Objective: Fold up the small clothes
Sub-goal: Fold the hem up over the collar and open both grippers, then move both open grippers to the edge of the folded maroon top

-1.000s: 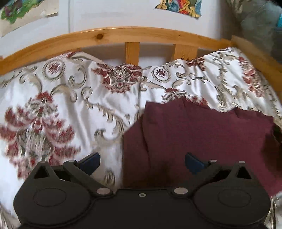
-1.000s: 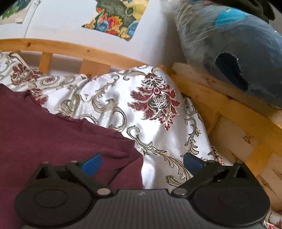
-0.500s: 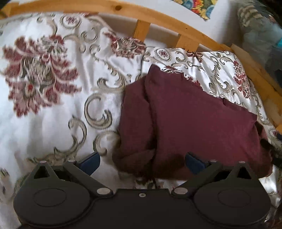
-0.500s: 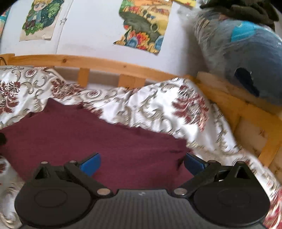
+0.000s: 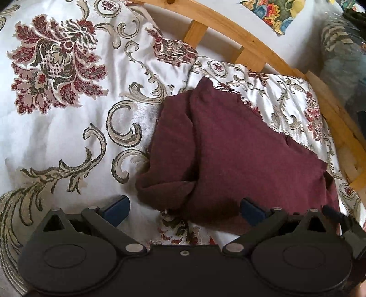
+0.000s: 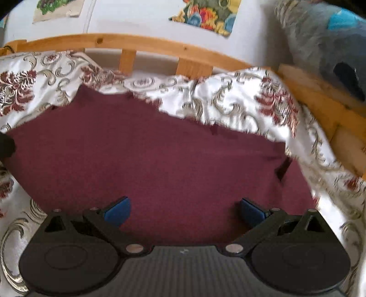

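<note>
A maroon garment (image 5: pixel 233 155) lies folded on the white floral bedspread (image 5: pixel 68 128), with a sleeve bunched along its left edge (image 5: pixel 167 189). My left gripper (image 5: pixel 184 209) is open and empty, hovering above the garment's near left corner. In the right wrist view the same garment (image 6: pixel 160 160) fills the middle. My right gripper (image 6: pixel 185 211) is open and empty, hovering over the garment's near edge. A dark bit of the left gripper (image 6: pixel 5 146) shows at the far left edge.
A wooden bed rail (image 5: pixel 249 43) with slats curves along the back and right side (image 6: pixel 320 98). A wall with colourful pictures (image 6: pixel 205 13) stands behind it. A grey and blue bundle in plastic (image 6: pixel 324 38) sits at the right beyond the rail.
Both grippers have pulled back and tilted downward from the headboard, so the whole folded garment now lies in front of them. Both stayed open and empty.
</note>
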`<state>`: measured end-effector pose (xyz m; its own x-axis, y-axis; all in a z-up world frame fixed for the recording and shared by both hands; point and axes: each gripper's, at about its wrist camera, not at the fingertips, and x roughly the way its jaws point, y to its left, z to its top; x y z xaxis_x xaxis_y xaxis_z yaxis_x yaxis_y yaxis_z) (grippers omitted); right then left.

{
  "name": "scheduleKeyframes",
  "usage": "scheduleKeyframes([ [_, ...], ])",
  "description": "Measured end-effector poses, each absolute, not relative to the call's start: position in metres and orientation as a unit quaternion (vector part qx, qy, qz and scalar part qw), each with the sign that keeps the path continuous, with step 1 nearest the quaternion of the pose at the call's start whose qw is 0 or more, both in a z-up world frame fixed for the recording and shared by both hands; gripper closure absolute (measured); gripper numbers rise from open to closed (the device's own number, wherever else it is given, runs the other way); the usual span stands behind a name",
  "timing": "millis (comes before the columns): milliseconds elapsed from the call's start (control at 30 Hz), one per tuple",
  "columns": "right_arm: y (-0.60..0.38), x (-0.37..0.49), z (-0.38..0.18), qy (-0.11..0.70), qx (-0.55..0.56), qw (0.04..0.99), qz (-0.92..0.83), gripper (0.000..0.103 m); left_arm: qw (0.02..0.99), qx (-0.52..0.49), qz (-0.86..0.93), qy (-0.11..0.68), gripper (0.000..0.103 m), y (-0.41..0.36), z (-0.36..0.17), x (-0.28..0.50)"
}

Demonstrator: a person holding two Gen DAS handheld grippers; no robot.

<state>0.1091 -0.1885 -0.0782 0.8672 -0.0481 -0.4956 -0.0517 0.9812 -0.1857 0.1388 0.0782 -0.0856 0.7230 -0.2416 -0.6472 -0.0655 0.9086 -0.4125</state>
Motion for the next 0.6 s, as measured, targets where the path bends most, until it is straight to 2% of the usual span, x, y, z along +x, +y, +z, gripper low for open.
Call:
scheduleKeyframes([
  [600, -0.1926, 0.1087, -0.0831, 0.265, -0.072, 0.962, 0.002, 0.000, 0.900, -0.229, -0.039, 0.369, 0.001, 0.0833, -0.0911, 0.1399],
])
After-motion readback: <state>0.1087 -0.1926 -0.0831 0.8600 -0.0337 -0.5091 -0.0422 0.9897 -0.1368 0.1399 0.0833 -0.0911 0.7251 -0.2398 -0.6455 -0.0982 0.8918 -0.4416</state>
